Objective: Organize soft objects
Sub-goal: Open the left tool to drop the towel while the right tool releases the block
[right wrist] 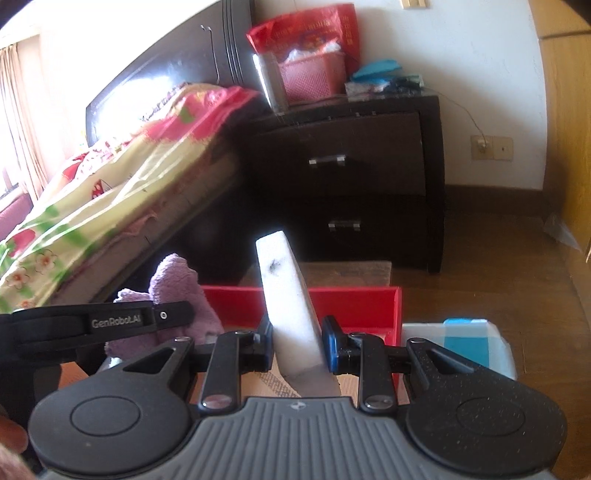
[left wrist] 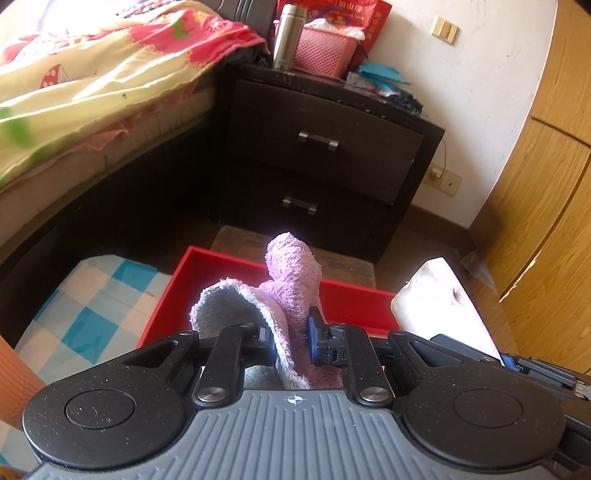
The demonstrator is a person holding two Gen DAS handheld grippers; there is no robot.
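My left gripper is shut on a purple and grey towel that sticks up between its fingers, held over the near edge of a red box. My right gripper is shut on a white foam block with a dark smudge, held upright in front of the same red box. The foam block also shows in the left wrist view, to the right of the towel. The towel shows in the right wrist view, with the left gripper's body in front of it.
A dark bedside cabinet with two drawers stands behind the box, with a steel flask and a pink basket on top. A bed with a flowered quilt lies left. A blue checked cloth is left of the box; a wooden wardrobe stands right.
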